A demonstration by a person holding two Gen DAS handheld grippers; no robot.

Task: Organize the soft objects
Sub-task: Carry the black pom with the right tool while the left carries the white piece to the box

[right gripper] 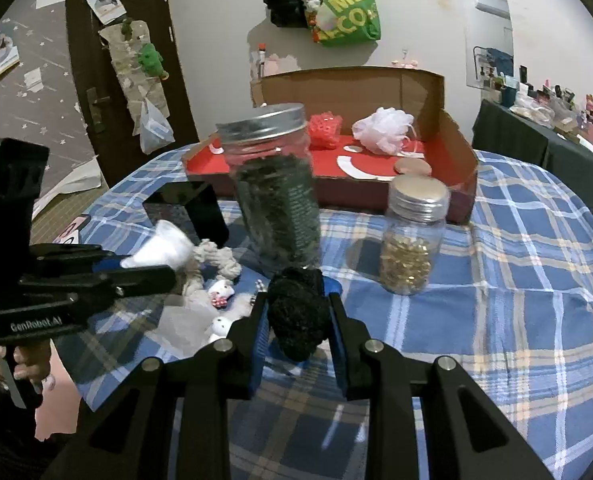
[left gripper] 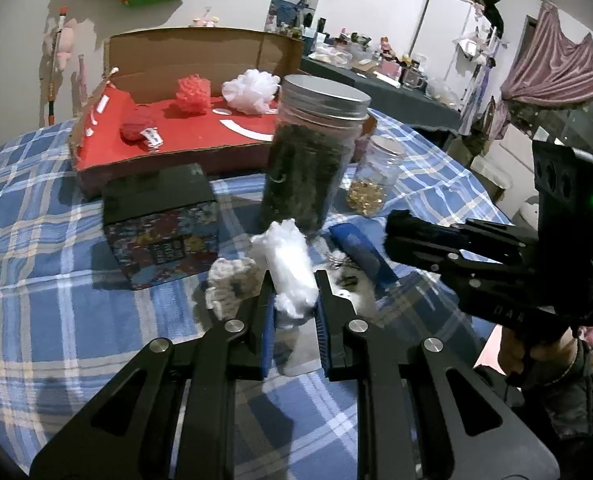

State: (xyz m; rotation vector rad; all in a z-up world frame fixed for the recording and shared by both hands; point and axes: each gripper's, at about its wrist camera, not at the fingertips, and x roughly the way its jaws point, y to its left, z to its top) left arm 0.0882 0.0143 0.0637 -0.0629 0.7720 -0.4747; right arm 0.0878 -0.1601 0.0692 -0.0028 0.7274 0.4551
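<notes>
My left gripper (left gripper: 294, 294) is shut on a white plastic-wrapped soft bundle (left gripper: 288, 268), held above the checked tablecloth; it also shows in the right wrist view (right gripper: 160, 250). My right gripper (right gripper: 296, 316) is shut on a black fuzzy soft object (right gripper: 296, 312); the right gripper shows in the left wrist view (left gripper: 396, 228). A cardboard box with a red floor (left gripper: 200, 136) holds a red yarn ball (left gripper: 136, 128), a coral mesh pouf (left gripper: 194, 94) and a white pouf (left gripper: 252, 90). A grey knitted piece (left gripper: 232, 280) lies by the left fingers.
A tall jar of dark leaves (left gripper: 312, 152) and a small jar of gold capsules (left gripper: 372, 180) stand between the grippers and the box. A dark printed tin (left gripper: 160, 224) stands at the left. Small white plush toys (right gripper: 220, 294) and a blue item (left gripper: 360, 252) lie on the cloth.
</notes>
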